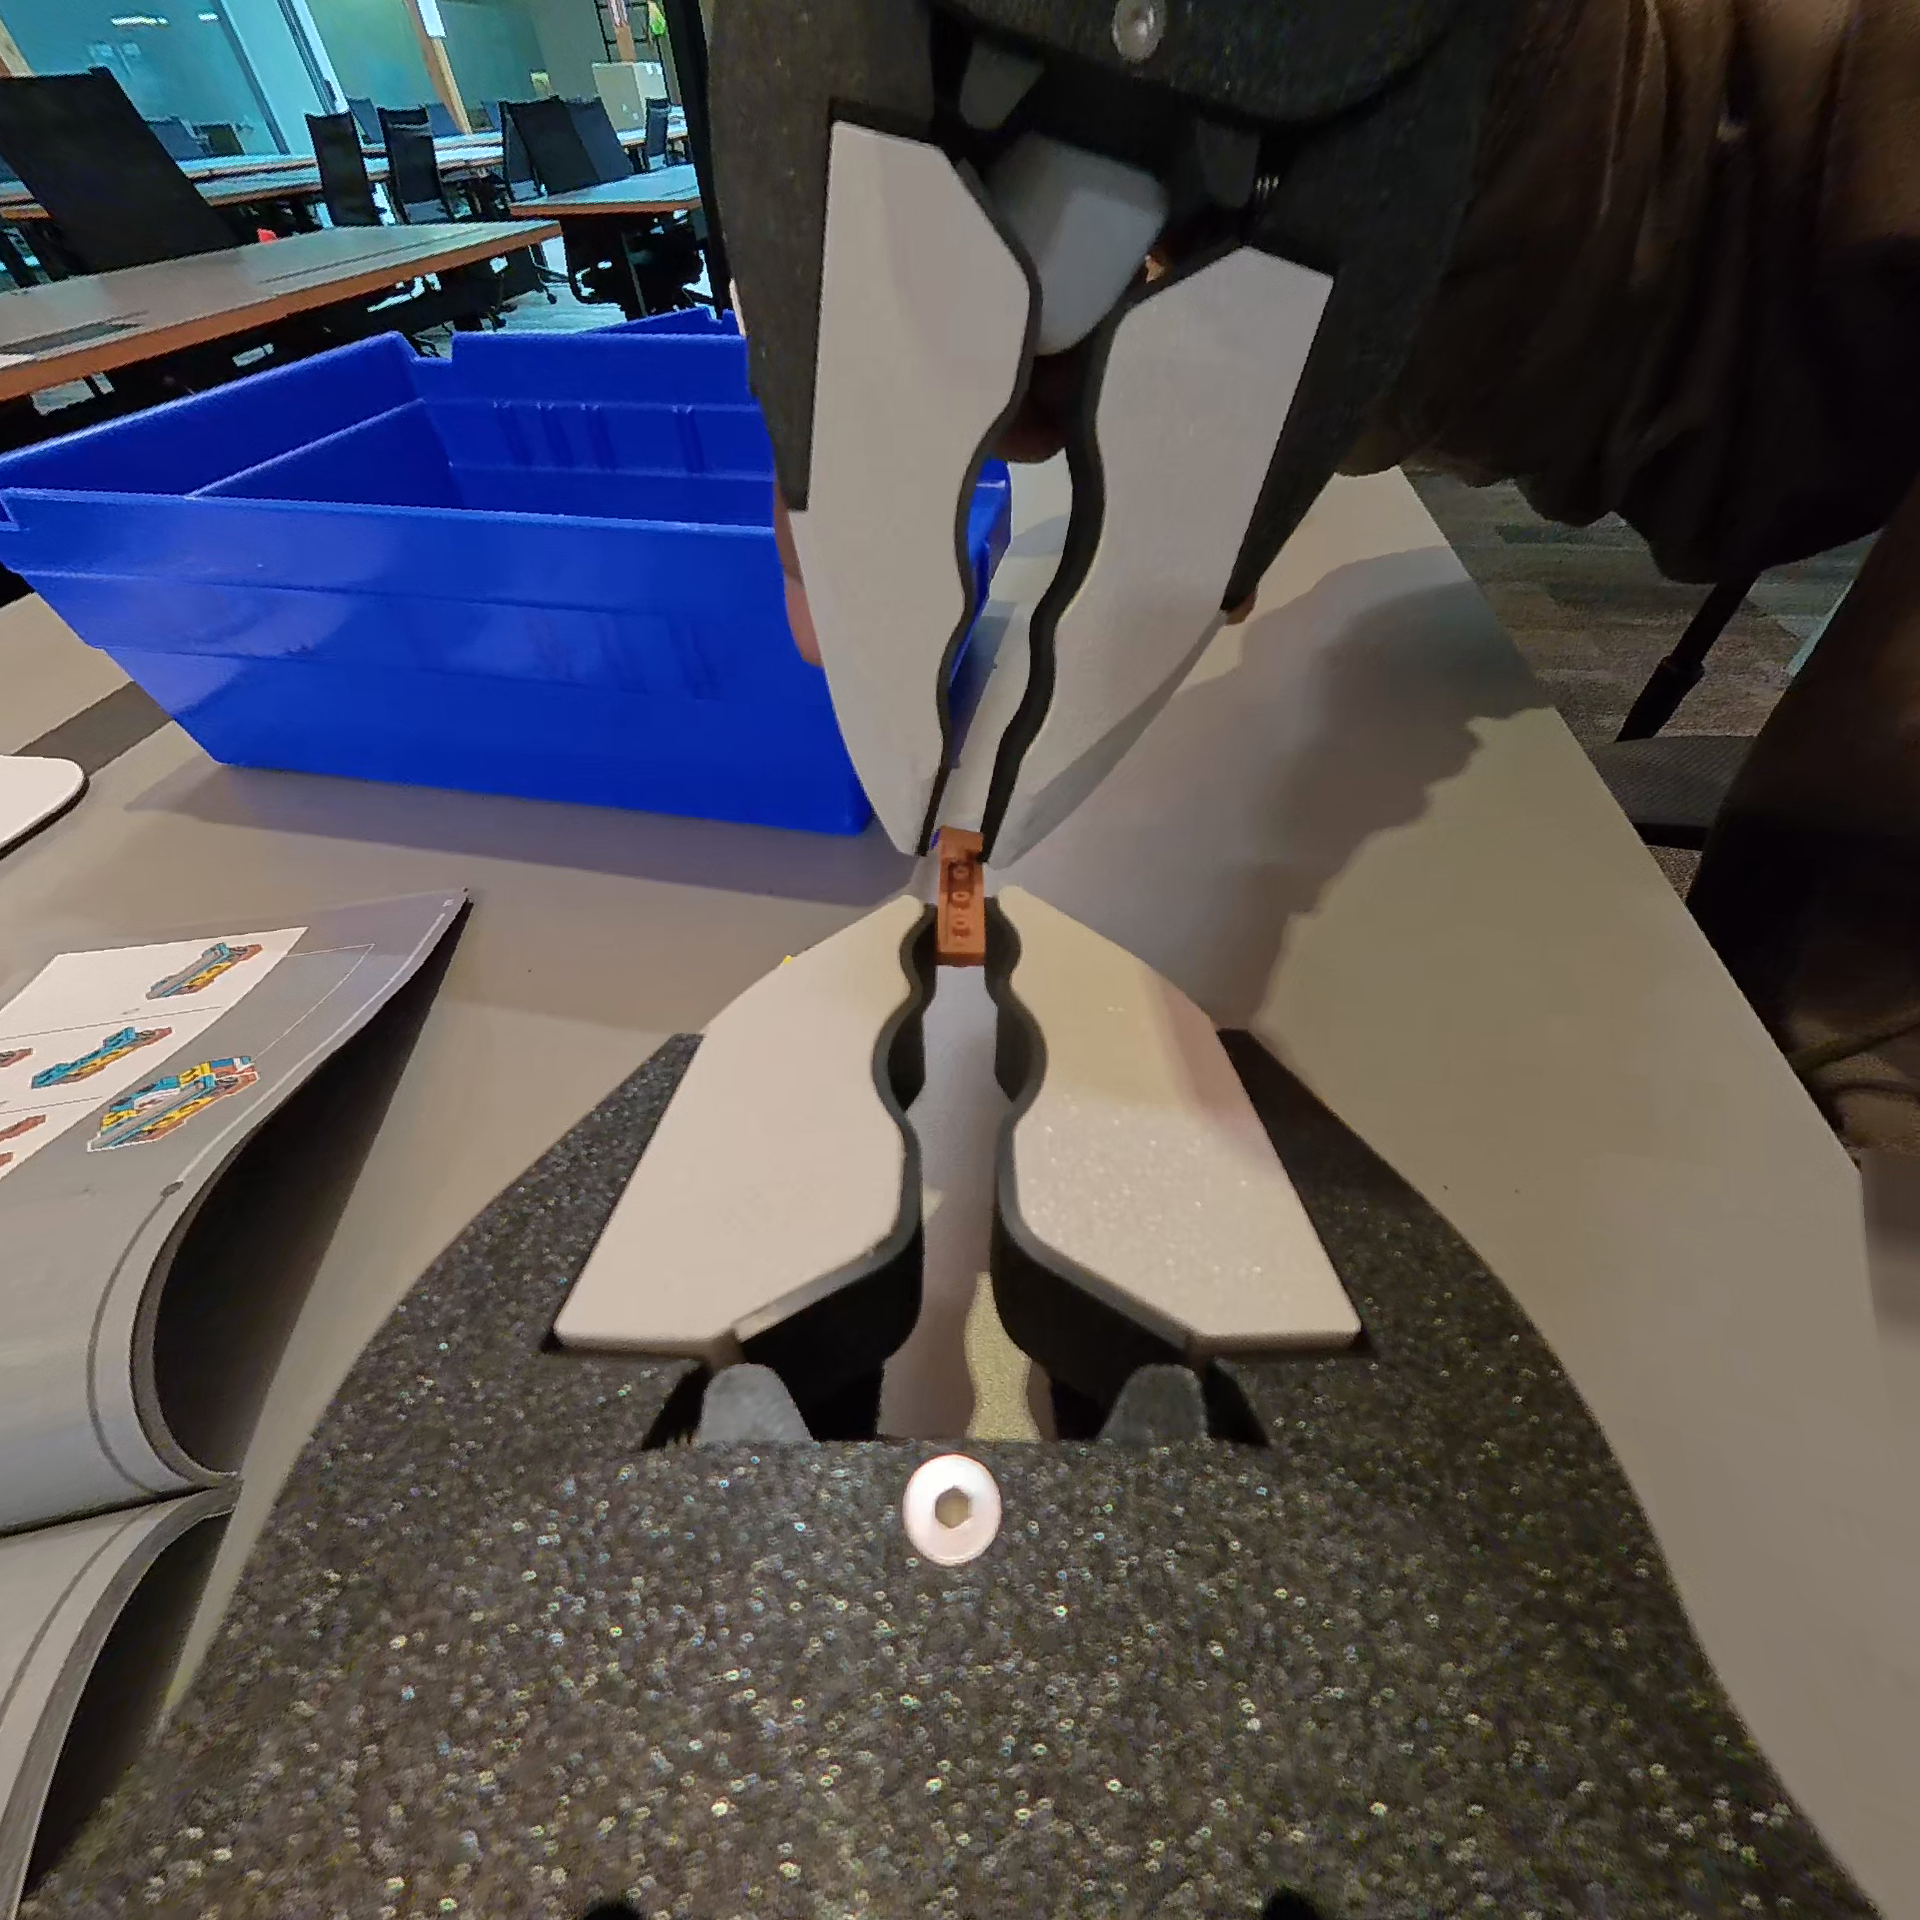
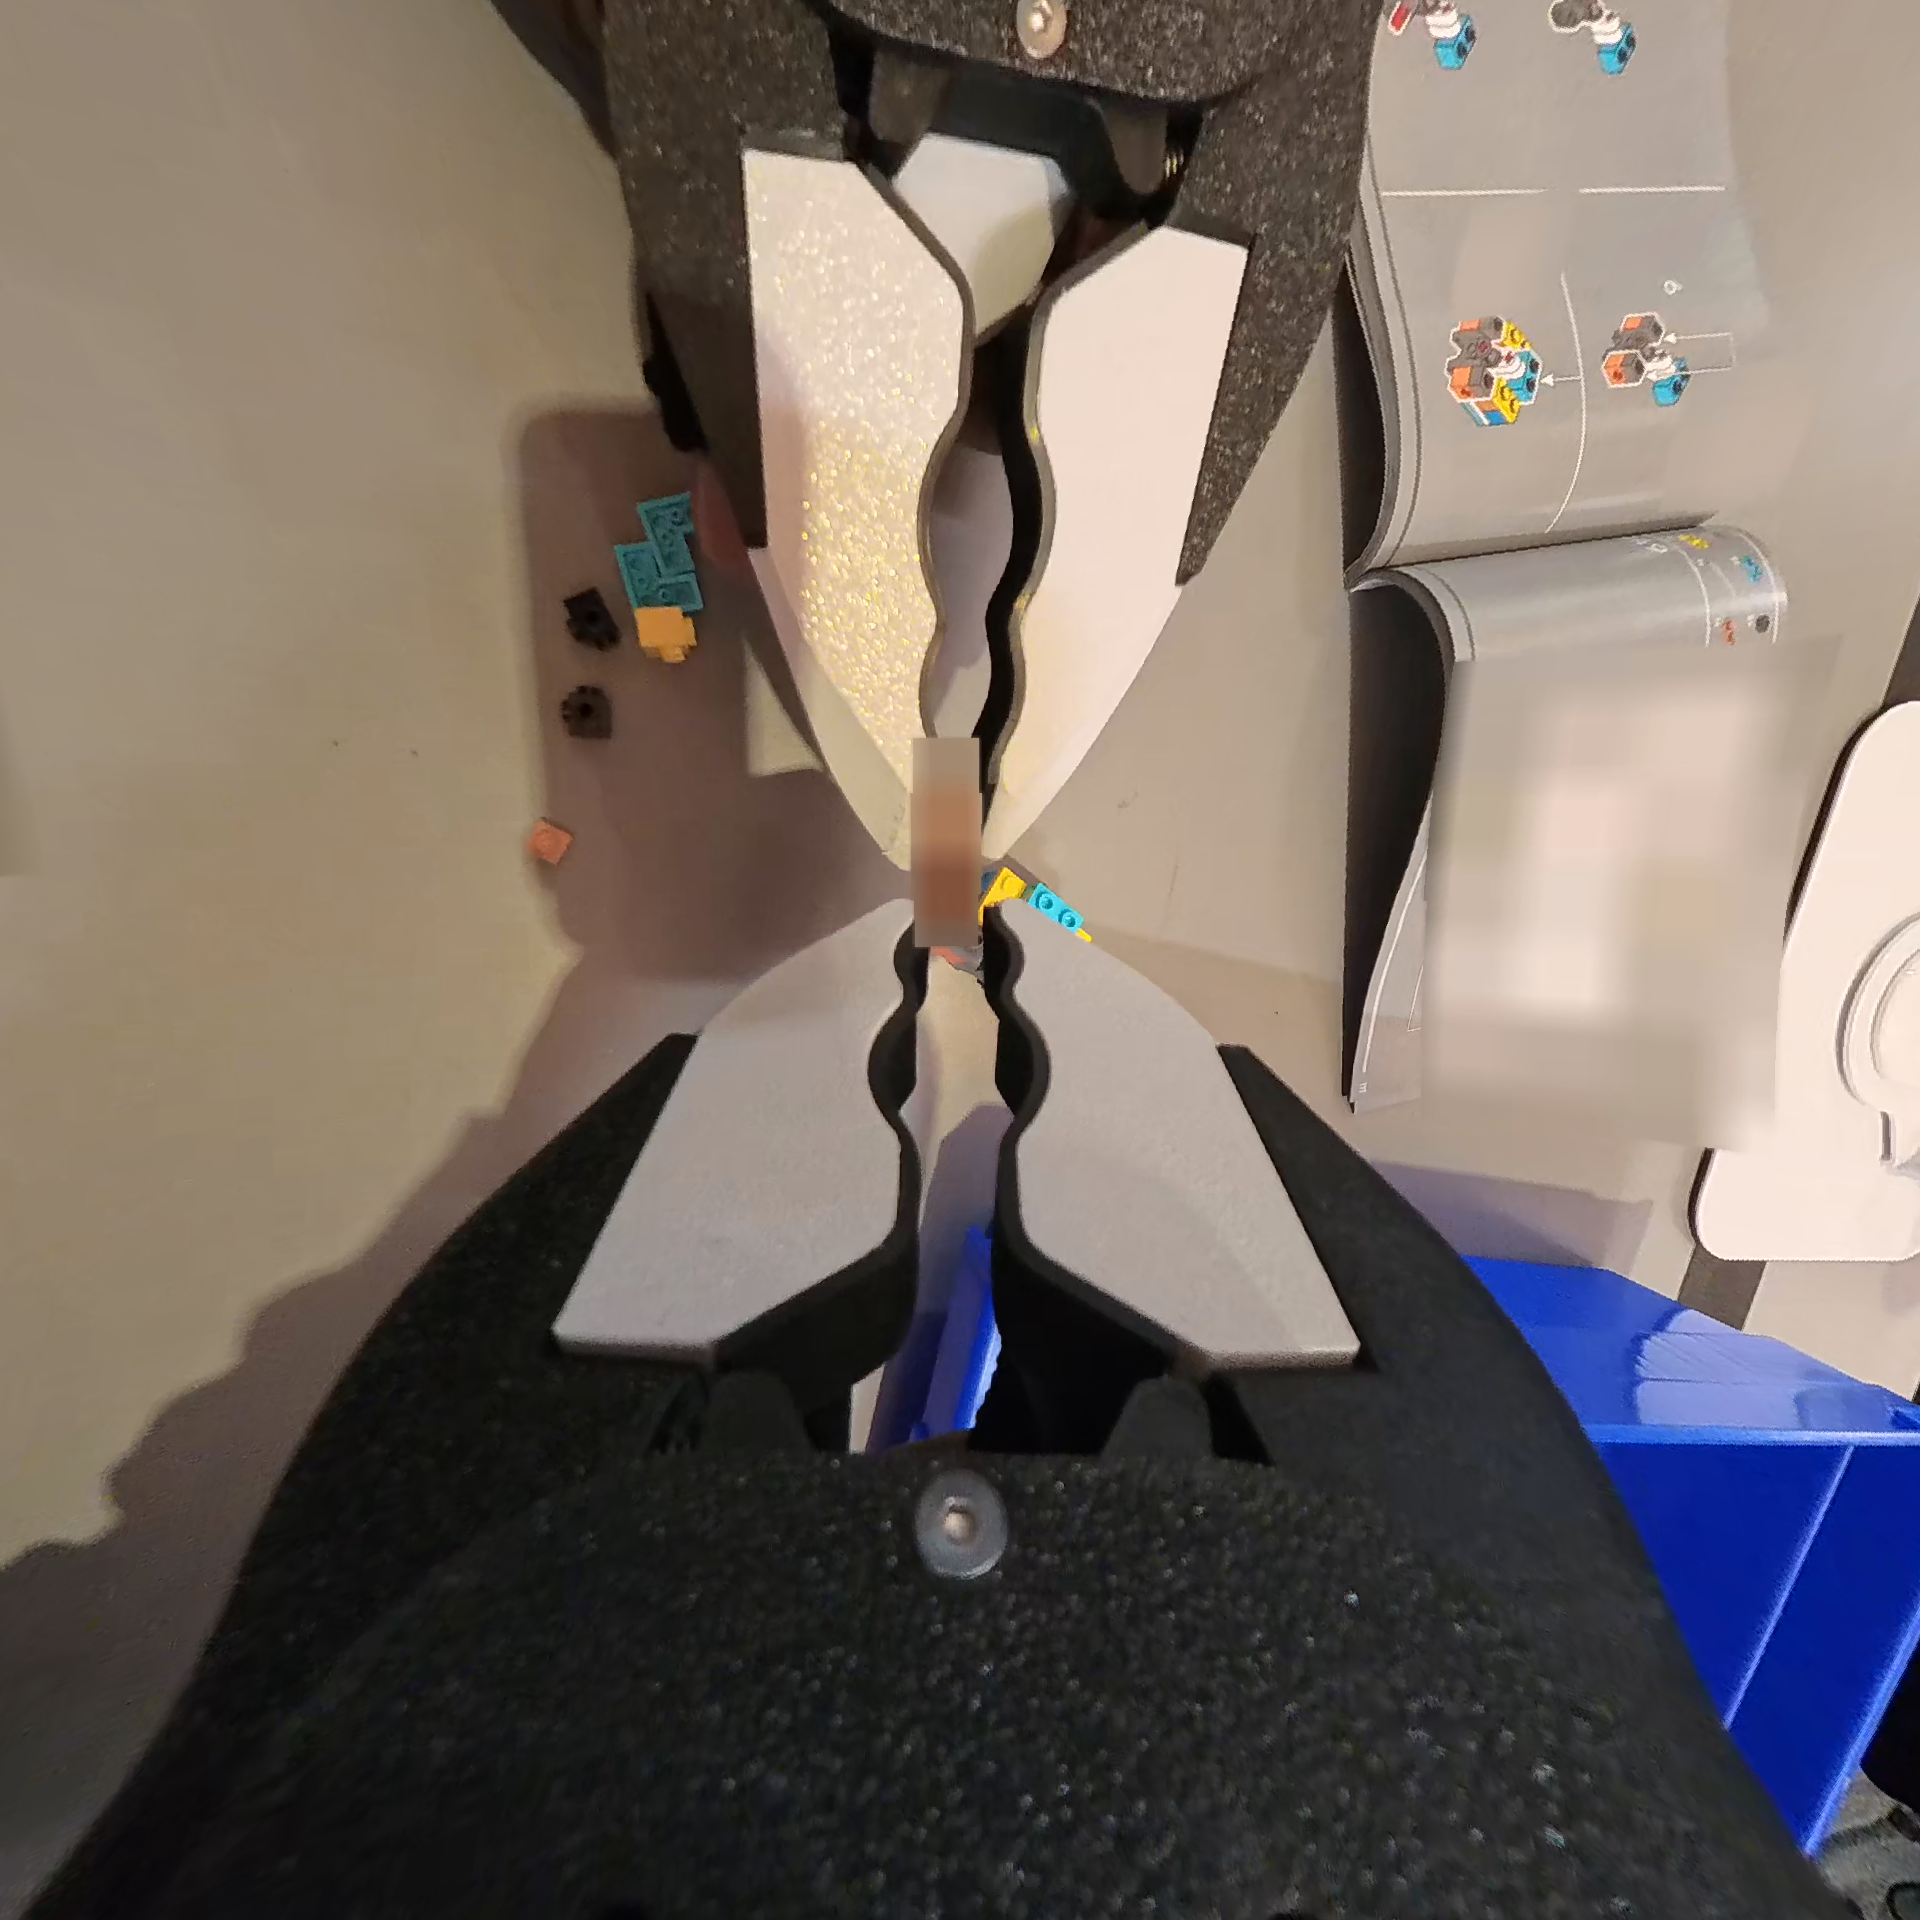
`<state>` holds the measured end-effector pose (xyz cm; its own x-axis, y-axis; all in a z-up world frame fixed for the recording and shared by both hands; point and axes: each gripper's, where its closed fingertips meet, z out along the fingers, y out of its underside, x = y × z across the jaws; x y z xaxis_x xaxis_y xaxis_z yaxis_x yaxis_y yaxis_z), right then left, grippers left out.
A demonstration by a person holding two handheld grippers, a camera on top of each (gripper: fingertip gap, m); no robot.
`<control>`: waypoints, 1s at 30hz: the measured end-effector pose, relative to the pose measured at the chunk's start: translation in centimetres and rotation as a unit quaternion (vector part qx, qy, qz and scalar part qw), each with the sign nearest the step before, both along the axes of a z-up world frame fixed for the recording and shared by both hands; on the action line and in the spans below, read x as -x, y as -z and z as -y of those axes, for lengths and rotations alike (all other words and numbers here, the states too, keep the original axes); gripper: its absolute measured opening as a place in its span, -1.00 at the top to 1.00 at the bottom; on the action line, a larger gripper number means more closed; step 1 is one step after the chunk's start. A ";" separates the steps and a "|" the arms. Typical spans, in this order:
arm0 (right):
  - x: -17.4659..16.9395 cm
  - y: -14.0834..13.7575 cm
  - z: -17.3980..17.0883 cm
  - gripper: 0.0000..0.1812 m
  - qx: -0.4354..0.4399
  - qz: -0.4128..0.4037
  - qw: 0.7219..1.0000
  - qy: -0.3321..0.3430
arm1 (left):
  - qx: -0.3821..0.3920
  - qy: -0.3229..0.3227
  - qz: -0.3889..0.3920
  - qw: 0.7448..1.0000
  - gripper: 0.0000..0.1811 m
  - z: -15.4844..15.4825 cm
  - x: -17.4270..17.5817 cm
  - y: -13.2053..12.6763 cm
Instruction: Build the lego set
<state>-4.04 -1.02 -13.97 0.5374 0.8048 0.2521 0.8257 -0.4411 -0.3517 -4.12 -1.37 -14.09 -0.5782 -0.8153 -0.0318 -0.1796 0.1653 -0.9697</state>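
We see a slim reddish-brown studded lego plate (image 1: 959, 912) held in the air above the grey tabletop (image 1: 1403, 987), pinched at both ends. The left claw (image 1: 958, 940) is clamped on its near end, the right claw (image 1: 958, 836) on its far end, the two sets of tips facing each other almost nose to nose. In the right wrist view the plate itself is covered by a blurred patch, and a small yellow-and-turquoise brick assembly (image 2: 1039, 902) shows just beside the left claw (image 2: 951, 831) and the right claw (image 2: 951, 951).

Loose pieces lie on the tabletop well apart from the claws: a teal-and-yellow brick cluster (image 2: 660, 571), two small black pieces (image 2: 587, 665) beside it, and a single orange tile (image 2: 549, 840) nearer the claws.

A blue plastic bin (image 1: 436, 634) stands behind the claws in the left wrist view, and an open grey instruction booklet (image 1: 156, 1091) curls at that view's left side. The tabletop's edge (image 1: 1662, 831) runs close beside the person's dark sleeve (image 1: 1662, 260), with carpeted floor (image 1: 1621, 623) past it. Bare tabletop stretches between the claws and that edge.
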 end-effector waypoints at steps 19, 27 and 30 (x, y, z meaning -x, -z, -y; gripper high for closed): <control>0.0 -0.1 0.0 0.85 0.005 -0.007 1.000 -0.008 | 0.002 0.006 0.004 1.000 0.91 0.2 0.1 -0.1; 0.1 -0.3 0.1 0.85 0.006 -0.011 1.000 -0.014 | 0.002 0.009 0.012 1.000 0.91 0.3 0.2 -0.3; 0.1 -0.4 0.2 0.85 0.006 -0.012 1.000 -0.016 | 0.001 0.009 0.014 1.000 0.91 0.3 0.2 -0.3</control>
